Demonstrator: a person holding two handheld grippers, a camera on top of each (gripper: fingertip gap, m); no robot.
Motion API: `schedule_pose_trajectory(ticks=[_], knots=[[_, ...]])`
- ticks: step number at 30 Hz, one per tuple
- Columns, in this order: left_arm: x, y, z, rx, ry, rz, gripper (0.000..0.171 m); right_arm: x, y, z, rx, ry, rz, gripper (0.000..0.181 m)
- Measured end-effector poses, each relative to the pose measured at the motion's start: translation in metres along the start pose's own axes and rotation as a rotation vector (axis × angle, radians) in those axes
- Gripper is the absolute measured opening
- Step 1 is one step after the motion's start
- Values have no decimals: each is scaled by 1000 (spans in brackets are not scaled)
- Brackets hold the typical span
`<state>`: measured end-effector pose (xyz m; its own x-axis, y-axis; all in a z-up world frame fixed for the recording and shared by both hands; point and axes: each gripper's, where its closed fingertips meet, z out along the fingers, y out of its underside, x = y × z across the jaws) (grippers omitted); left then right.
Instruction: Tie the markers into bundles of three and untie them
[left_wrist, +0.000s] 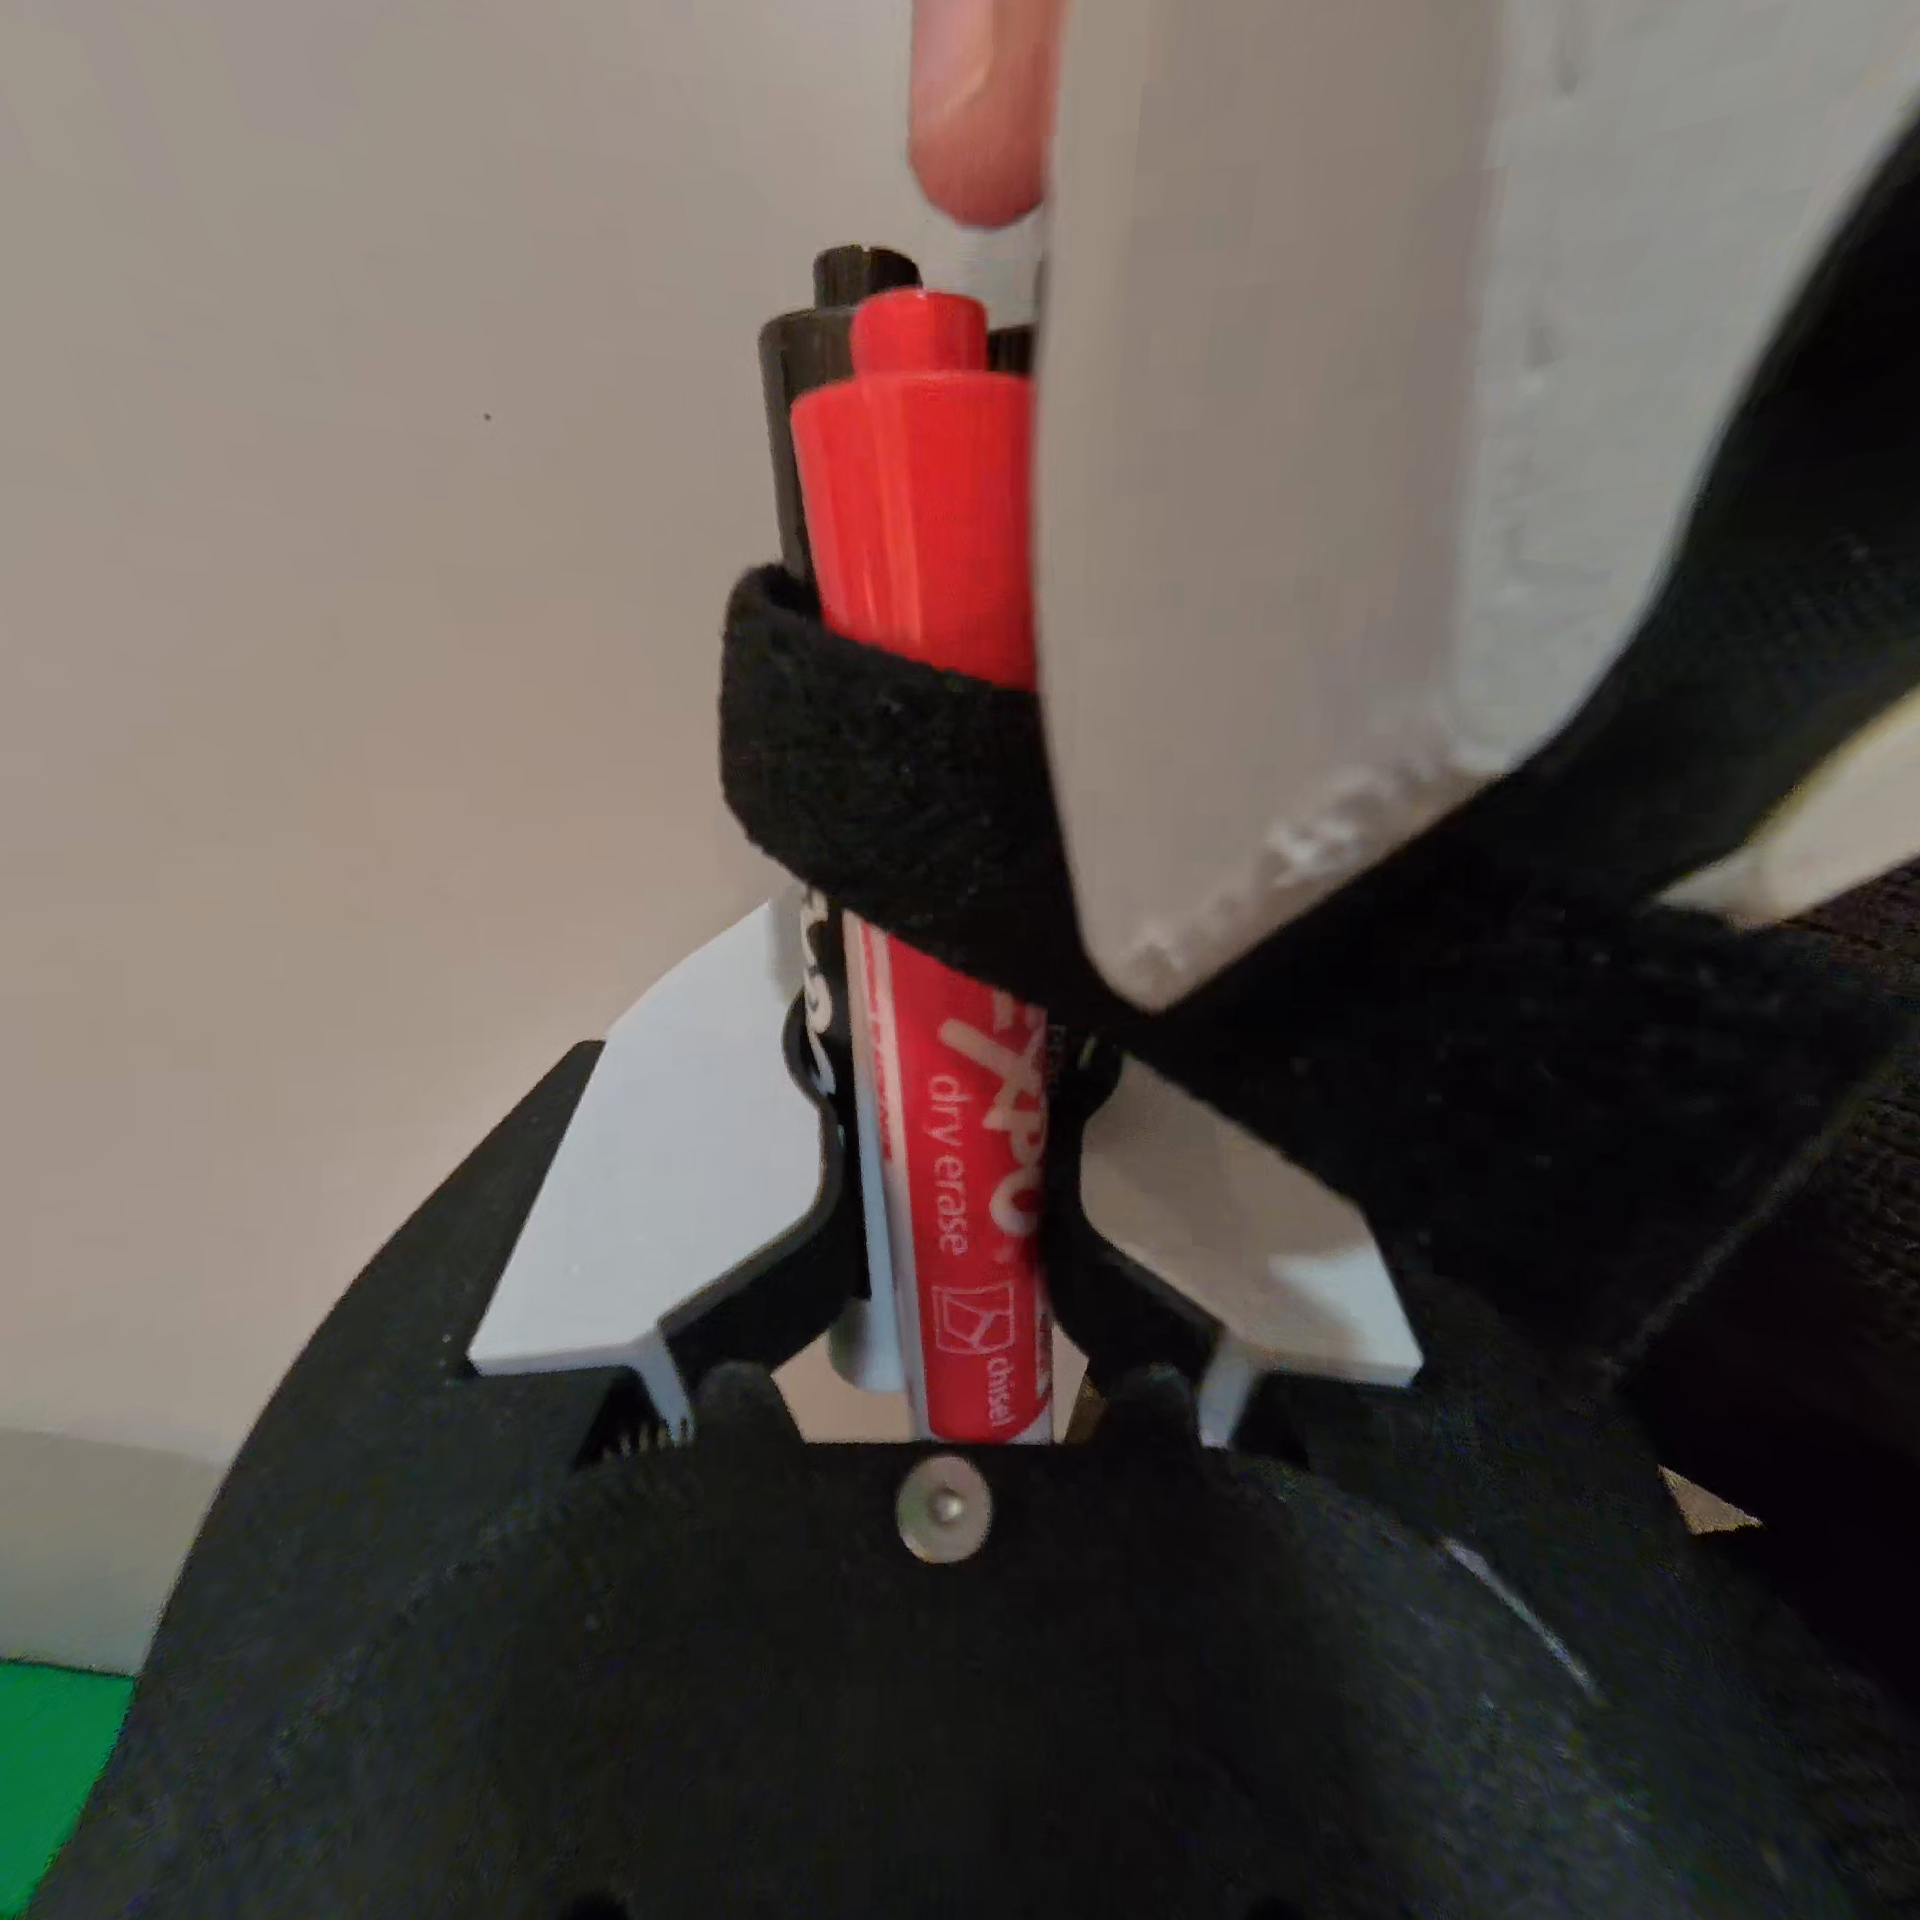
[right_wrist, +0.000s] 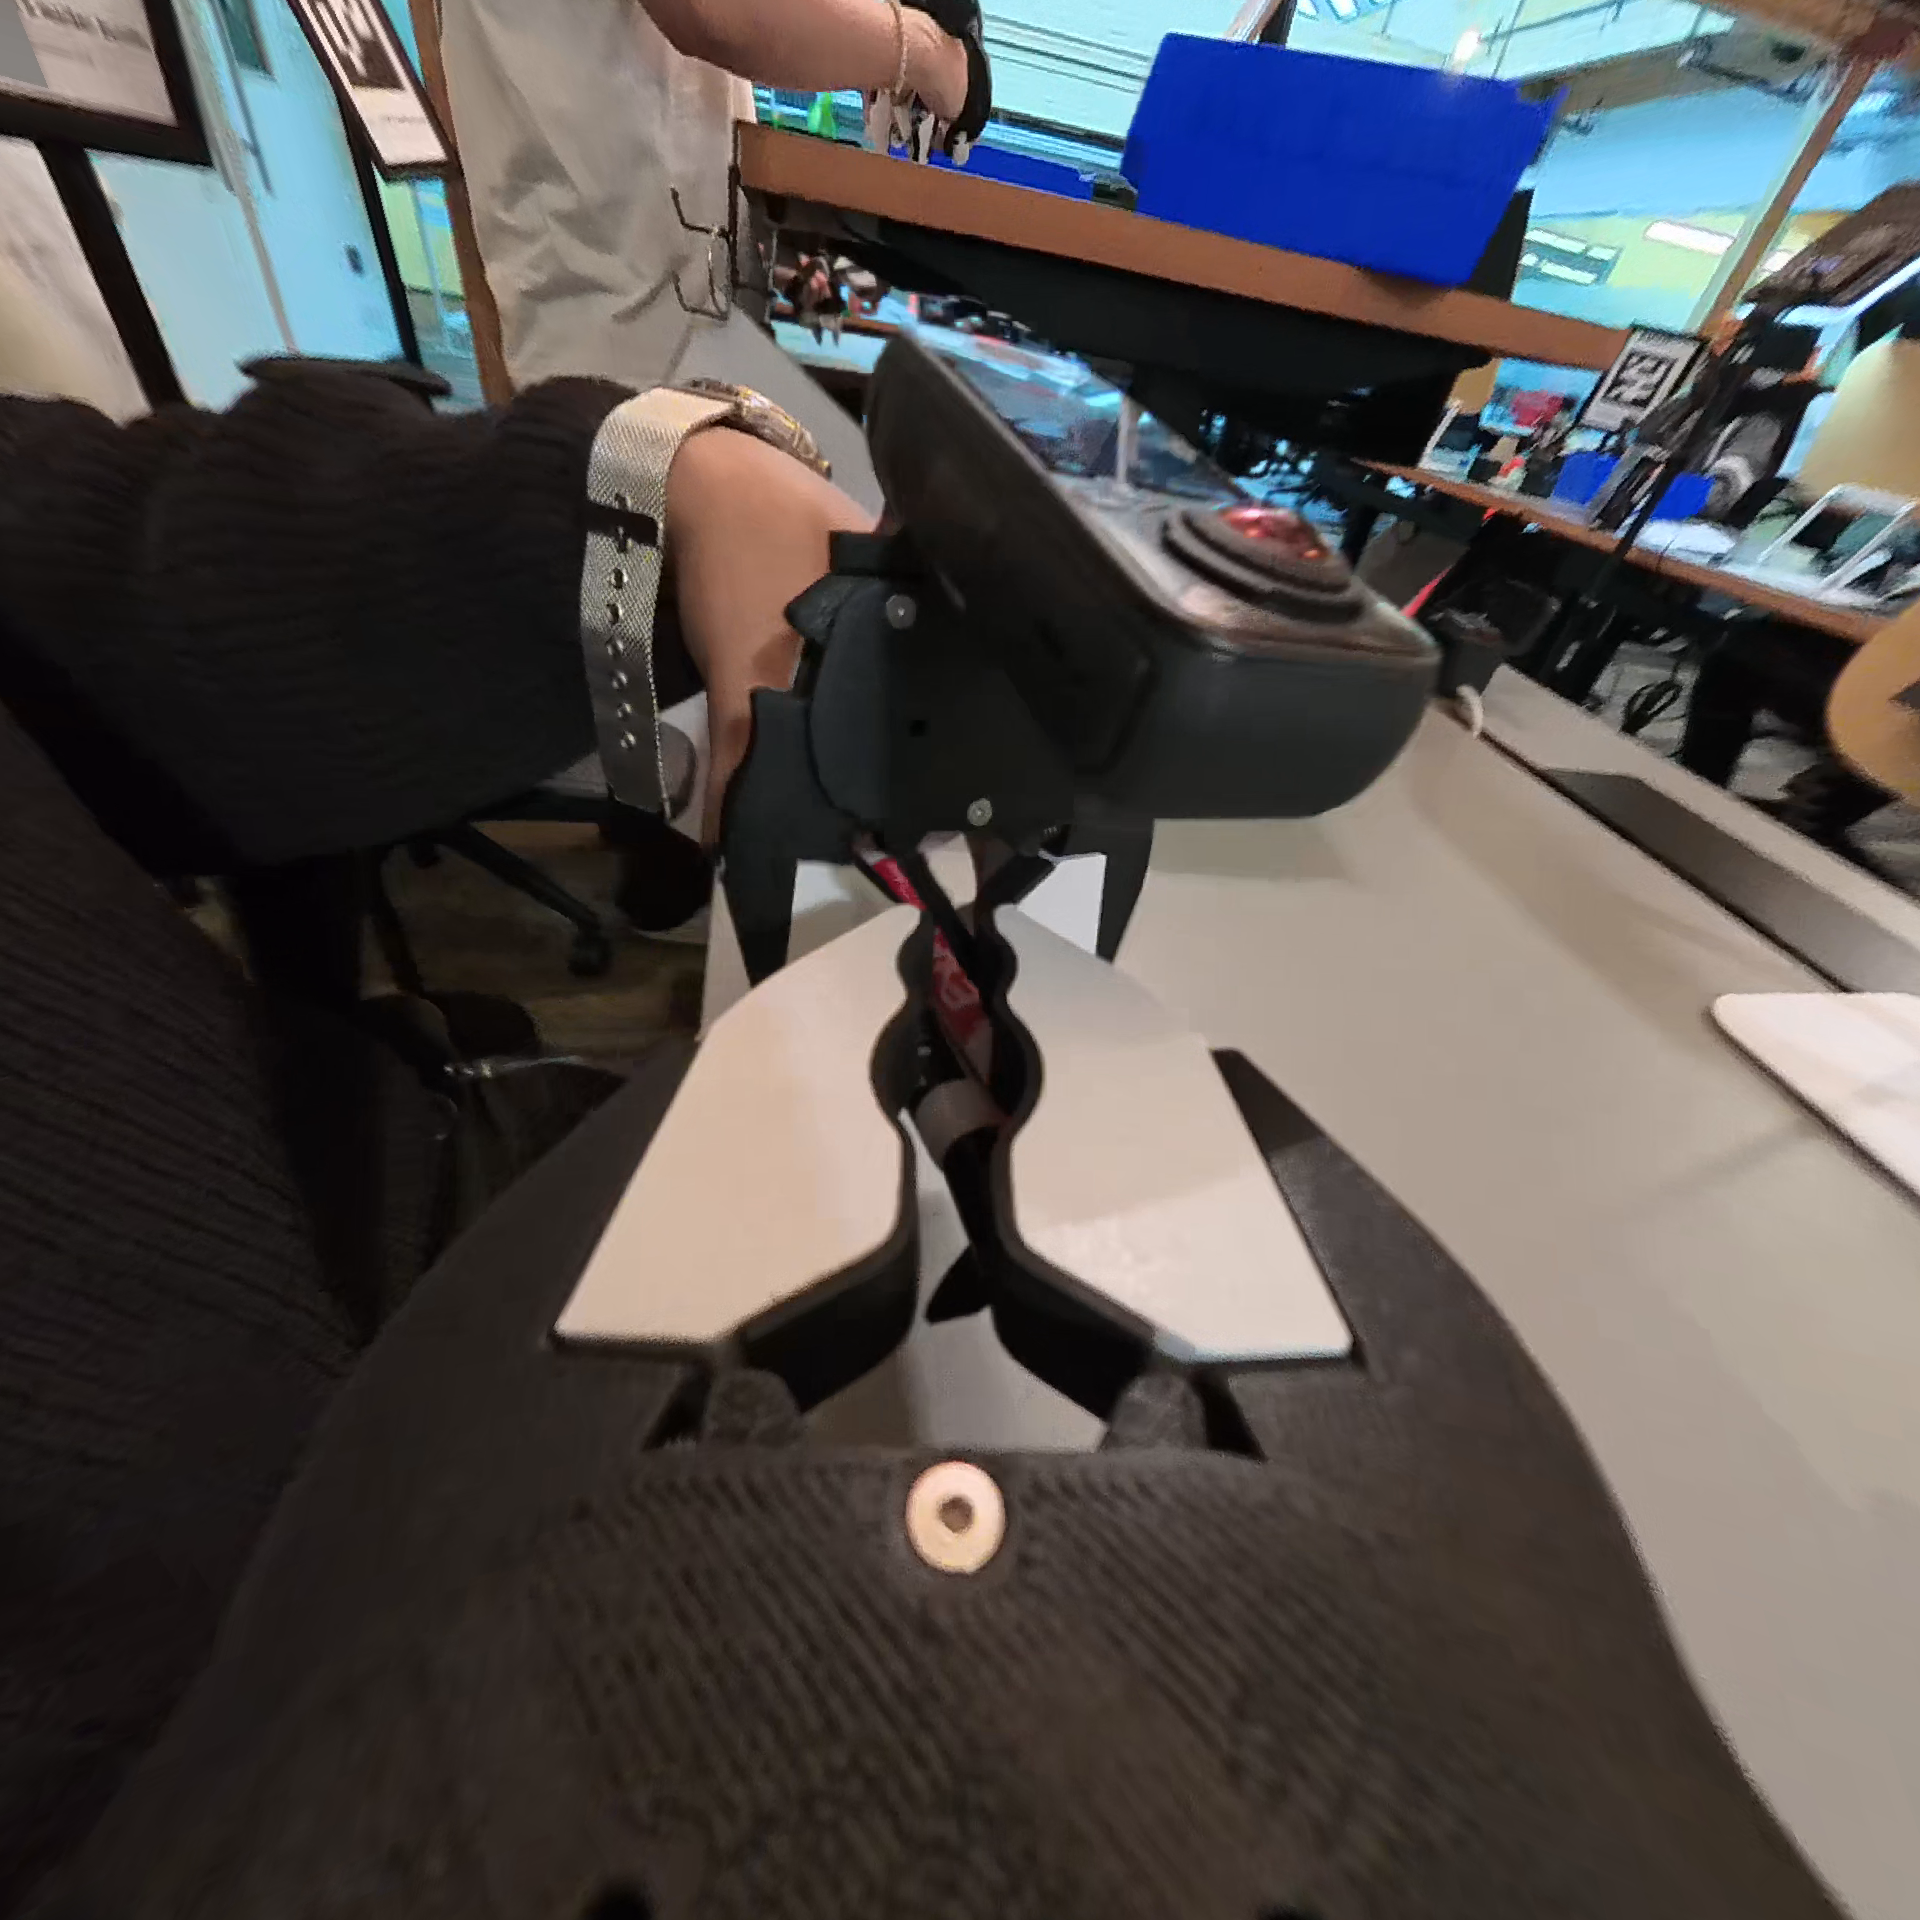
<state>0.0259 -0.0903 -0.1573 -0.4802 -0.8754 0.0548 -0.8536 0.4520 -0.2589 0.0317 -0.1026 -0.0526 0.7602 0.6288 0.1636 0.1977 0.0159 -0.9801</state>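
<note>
**Q:** Where are the markers, and what holds them?

**A:** In the left wrist view, the left gripper (left_wrist: 951, 1164) is clamped on a bundle of markers (left_wrist: 914, 582) that stands upright between its two fingers. A red marker (left_wrist: 961, 1174) faces the camera, with black-capped ones behind it. A black fabric strap (left_wrist: 883, 769) is wrapped around the bundle just below the caps.

**Q:** And the other gripper?

**A:** The right gripper (right_wrist: 961, 1049) is closed on the strap's loose tail (right_wrist: 951, 1127), drawing it away from the bundle. Its pale finger (left_wrist: 1299, 468) fills the upper right of the left wrist view.

**Q:** How will these things handle?

**A:** The markers look light, stiff and smooth, so they may slide against each other; gripping low on the barrels, as now, probably keeps them together. The strap seems soft and floppy, likely hook-and-loop; it is best held near its free end. I cannot tell whether it is being tightened or peeled off.
</note>
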Motion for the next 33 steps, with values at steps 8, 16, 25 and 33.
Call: schedule_pose_trajectory(ticks=[8, 16, 25, 33], knots=[[-12, 3, -12, 44, -48, -24, 43, -5, 0, 2, -45, 96, -236, 8], [-11, 0, -12, 57, -45, -10, 43, -7, -5, 5, -36, 154, -331, 8], [-7, -7, -12, 76, -40, 16, 43, -22, -7, 4, -53, 76, -419, 3], [-9, -7, -19, 92, -62, 13, 43, -18, -2, 1, -76, 89, -416, 14]])
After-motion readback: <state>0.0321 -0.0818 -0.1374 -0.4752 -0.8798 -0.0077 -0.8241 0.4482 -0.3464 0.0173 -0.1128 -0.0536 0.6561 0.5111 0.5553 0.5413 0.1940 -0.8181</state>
